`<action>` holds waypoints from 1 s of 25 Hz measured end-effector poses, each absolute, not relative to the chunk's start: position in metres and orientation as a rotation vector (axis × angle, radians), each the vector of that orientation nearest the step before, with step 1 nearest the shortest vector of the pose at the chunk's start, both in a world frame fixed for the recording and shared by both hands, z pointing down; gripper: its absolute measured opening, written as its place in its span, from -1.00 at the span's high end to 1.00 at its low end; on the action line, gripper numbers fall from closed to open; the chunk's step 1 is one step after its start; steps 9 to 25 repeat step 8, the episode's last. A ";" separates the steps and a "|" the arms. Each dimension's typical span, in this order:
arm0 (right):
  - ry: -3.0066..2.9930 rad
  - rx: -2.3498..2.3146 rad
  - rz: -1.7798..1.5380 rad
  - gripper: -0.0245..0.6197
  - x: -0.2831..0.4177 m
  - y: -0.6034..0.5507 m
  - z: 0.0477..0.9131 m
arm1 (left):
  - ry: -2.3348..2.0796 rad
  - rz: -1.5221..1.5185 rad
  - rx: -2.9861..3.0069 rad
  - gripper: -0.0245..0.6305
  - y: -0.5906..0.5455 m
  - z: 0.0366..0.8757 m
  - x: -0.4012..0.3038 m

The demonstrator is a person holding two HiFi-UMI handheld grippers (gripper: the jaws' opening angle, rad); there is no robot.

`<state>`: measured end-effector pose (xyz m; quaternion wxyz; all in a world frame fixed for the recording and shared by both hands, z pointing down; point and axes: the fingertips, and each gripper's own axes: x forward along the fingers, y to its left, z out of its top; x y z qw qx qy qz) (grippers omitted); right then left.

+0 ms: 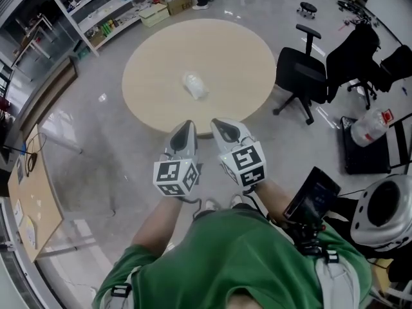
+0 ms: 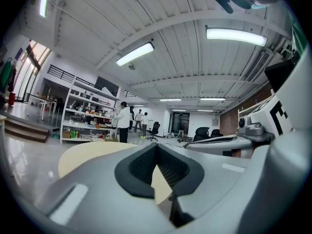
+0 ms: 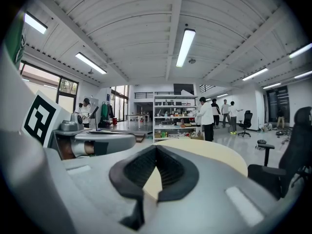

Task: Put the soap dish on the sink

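stands in a green shirt [image 1: 238, 256] before a round table [image 1: 161, 50], holding the left gripper [image 1: 187, 125] and the right gripper [image 1: 219, 122] side by side, close together, over the grey floor just short of the table's near edge. points both roughly level, toward the table.

left gripper's jaws: shut, black ribbed pads meeting at the tips, nothing gripped; only a wedge of beige tabletop seen through the gap behind the tips. right gripper's jaws: the same, closed tip to tip and empty.

soap dish [image 1: 195, 85]: a small pale, see-through thing lying near the middle of the tabletop, well apart from both grippers; too small to make out in detail.

right of the table, a black office chair [image 1: 302, 76] turned partly away. beyond the table at upper left, white shelves [image 1: 116, 8] loaded with boxes and bottles. along the left edge, a wooden desk [image 1: 29, 198]. in both gripper views, people [image 3: 204, 112] standing near the shelves across the room, under long ceiling lamps [image 3: 185, 45].
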<state>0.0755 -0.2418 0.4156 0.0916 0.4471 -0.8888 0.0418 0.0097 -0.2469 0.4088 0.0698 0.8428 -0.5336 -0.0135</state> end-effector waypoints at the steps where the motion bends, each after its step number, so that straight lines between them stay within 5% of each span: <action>1: -2.639 1.330 0.124 0.92 0.075 -0.242 0.416 | -1.604 -0.043 2.538 0.91 -0.247 0.409 0.009; 25: -2.634 1.324 0.124 0.92 0.062 -0.242 0.421 | -1.604 -0.047 2.543 0.91 -0.247 0.412 -0.001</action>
